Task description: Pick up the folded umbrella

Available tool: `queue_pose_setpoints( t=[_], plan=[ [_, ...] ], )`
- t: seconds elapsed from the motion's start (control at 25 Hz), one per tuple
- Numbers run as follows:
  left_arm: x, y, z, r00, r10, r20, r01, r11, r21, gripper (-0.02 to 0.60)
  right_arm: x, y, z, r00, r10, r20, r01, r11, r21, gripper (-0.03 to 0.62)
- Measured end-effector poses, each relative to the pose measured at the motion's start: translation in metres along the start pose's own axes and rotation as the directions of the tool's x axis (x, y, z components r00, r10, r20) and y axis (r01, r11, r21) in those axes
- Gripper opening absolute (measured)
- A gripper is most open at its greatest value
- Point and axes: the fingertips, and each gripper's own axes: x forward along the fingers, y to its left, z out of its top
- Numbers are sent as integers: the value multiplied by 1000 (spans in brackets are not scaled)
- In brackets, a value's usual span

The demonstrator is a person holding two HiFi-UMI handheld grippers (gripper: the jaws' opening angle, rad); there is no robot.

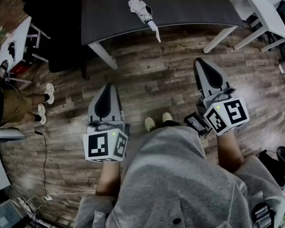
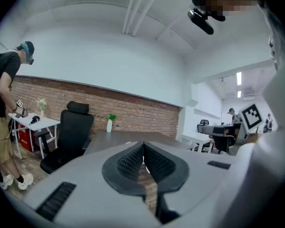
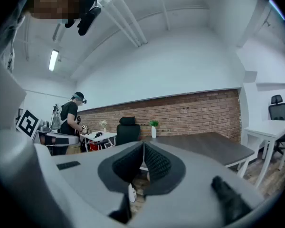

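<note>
Both pairs of jaws are pressed together with nothing between them, on the left gripper (image 2: pixel 143 151) and the right gripper (image 3: pixel 143 151). Behind them, in both gripper views, the one folded umbrella (image 1: pixel 143 12) is hard to make out. It lies on the dark worktop (image 1: pixel 194 4), its narrow end past the front edge, well ahead of both grippers.

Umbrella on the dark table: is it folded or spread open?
Folded. The umbrella lies flat on the table as a small pale bundle, its canopy gathered, not spread.
</note>
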Motion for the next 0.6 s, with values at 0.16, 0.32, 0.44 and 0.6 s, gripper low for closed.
queue_pose_setpoints(
  t=[0.16,0.32,0.44,0.6],
  plan=[
    [-6,5,-2,1000,-2,4,2,1000,-12,15,4,10,-5,1000,5,3,-5,1000,8,23],
    [-10,5,5,1000,8,23,-7,1000,-7,15,4,15,-5,1000,24,1,-24,1000,17,23],
    [-11,8,3,1000,5,18,-5,1000,-11,15,10,23,-5,999,33,3,-33,999,20,23],
    [-18,17,0,1000,8,19,-8,1000,-21,15,16,34,-2,999,31,26,-32,998,46,23]
  ],
)
